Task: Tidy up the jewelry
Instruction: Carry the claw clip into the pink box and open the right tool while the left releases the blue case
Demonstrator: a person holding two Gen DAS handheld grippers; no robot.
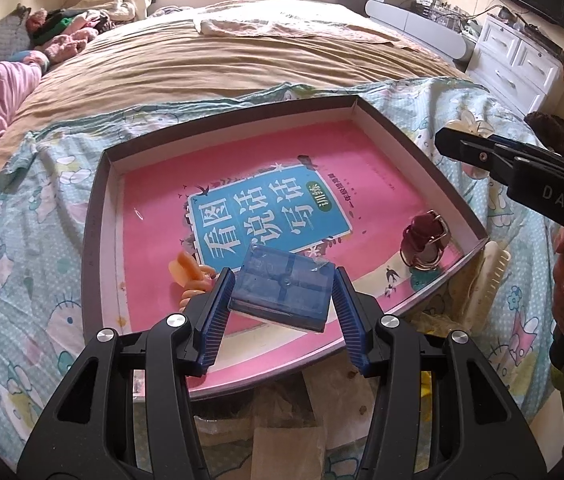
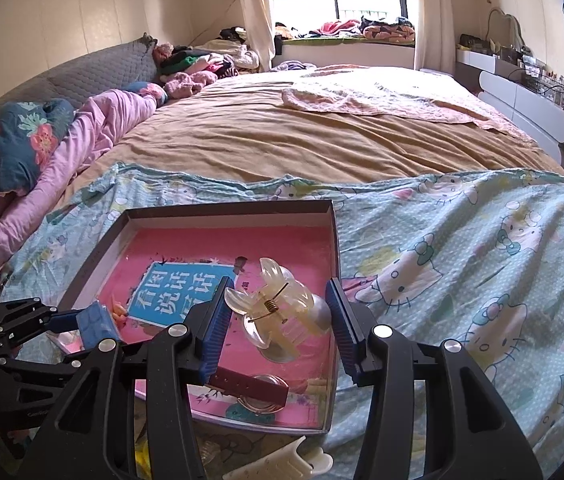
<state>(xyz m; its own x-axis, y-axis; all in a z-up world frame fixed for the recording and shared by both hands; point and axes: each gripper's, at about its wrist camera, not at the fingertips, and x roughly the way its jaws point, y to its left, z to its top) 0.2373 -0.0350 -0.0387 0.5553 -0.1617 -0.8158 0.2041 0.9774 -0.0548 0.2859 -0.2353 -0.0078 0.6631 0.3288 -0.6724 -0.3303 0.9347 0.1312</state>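
A small blue translucent box (image 1: 282,288) sat clamped between the blue ribbed pads of the left gripper (image 1: 280,312), its flat lid facing up and tilted, its long axis running across from one pad to the other, with one corner jutting toward the right pad; it hung just above the near edge of a shallow tray (image 1: 98,184). In the right wrist view the same box (image 2: 96,326) showed at the tip of the left gripper (image 2: 82,322), over the tray's near left corner. A pale, clear claw hair clip (image 2: 278,308) lay between the fingers of the right gripper (image 2: 278,320), its spring hinge facing up and its long axis slanting from far left to near right; the pads stood wide, the left one touching or nearly touching a lobe of the clip, the right one apart from it, so whether it was truly gripped could not be told. The tray (image 2: 332,248) held a pink book cover (image 1: 382,168), an orange hair tie (image 1: 188,276) just left of the box, and a dark red strap with a metal ring (image 1: 424,240) near the right wall. A white comb-like clip (image 1: 488,280) lay outside the tray on the patterned bedsheet (image 2: 462,240)
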